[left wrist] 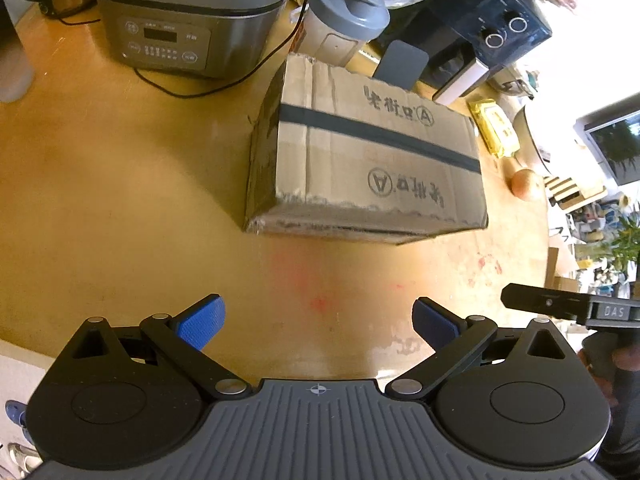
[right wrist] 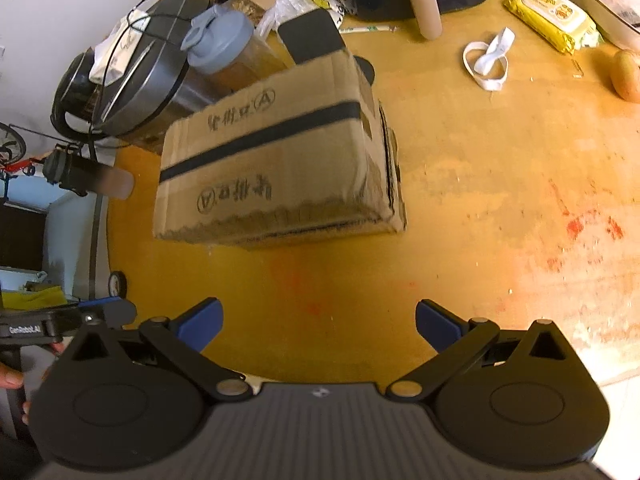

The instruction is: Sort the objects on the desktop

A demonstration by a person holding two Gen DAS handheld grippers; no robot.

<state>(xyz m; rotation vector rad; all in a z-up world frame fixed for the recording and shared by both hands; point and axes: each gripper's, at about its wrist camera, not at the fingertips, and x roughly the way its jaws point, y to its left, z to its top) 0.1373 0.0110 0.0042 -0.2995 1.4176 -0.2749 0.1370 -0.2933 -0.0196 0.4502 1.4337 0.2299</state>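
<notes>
Wooden tabletop [right wrist: 480,184]: cardboard box [left wrist: 372,152] fronting cooker [left wrist: 180,20], shaker bottle [left wrist: 344,16].

Left claw [left wrist: 318,322] and right claw [right wrist: 319,324] side by side, blue fingers spread wide, nothing held.

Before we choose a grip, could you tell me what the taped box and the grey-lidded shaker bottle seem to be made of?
The box looks like matte brown corrugated cardboard: frayed flap edges, dark tape along the top seam. The shaker bottle seems plastic: a smooth grey lid, a cloudy translucent body. Both claws are open and touch neither.
</notes>
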